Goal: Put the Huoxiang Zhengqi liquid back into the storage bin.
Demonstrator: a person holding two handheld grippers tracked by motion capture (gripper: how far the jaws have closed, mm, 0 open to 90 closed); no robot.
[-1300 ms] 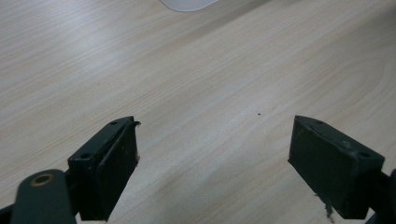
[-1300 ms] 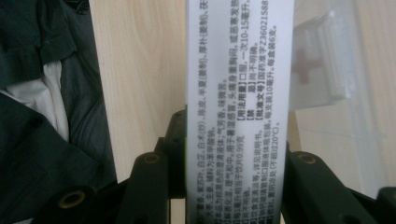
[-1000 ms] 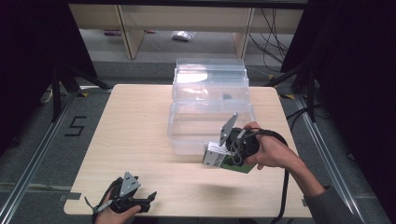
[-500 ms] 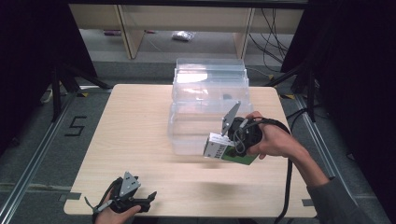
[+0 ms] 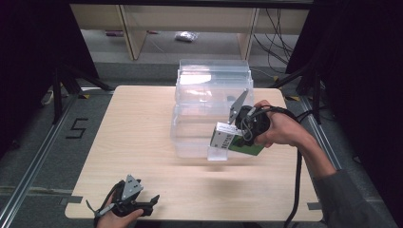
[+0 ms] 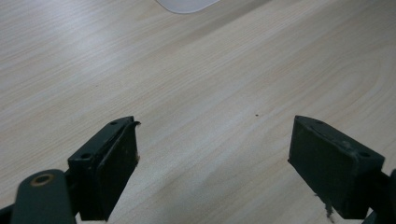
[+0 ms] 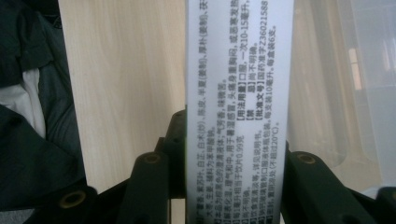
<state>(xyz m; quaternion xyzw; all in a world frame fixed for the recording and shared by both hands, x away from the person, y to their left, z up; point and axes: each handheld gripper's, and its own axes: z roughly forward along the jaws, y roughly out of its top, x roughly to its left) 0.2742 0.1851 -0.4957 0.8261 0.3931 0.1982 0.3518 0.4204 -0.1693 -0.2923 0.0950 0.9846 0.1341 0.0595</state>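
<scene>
So the right claw (image 5: 227, 137) is clamped tight on a small box (image 5: 236, 143), white on the side with a green face; it's held up off the bench (image 5: 138, 137) near the right edge, right against the front of the stacked clear plastic bins (image 5: 204, 109); in the right gripper view the box (image 7: 239, 107) stands straight up between the jaws, covered in small black Chinese print, with "Z36021588" and "20°C" readable; the left claw (image 5: 142, 205) sits at the bench's front-left corner, jaws spread wide, holding nothing.
</scene>
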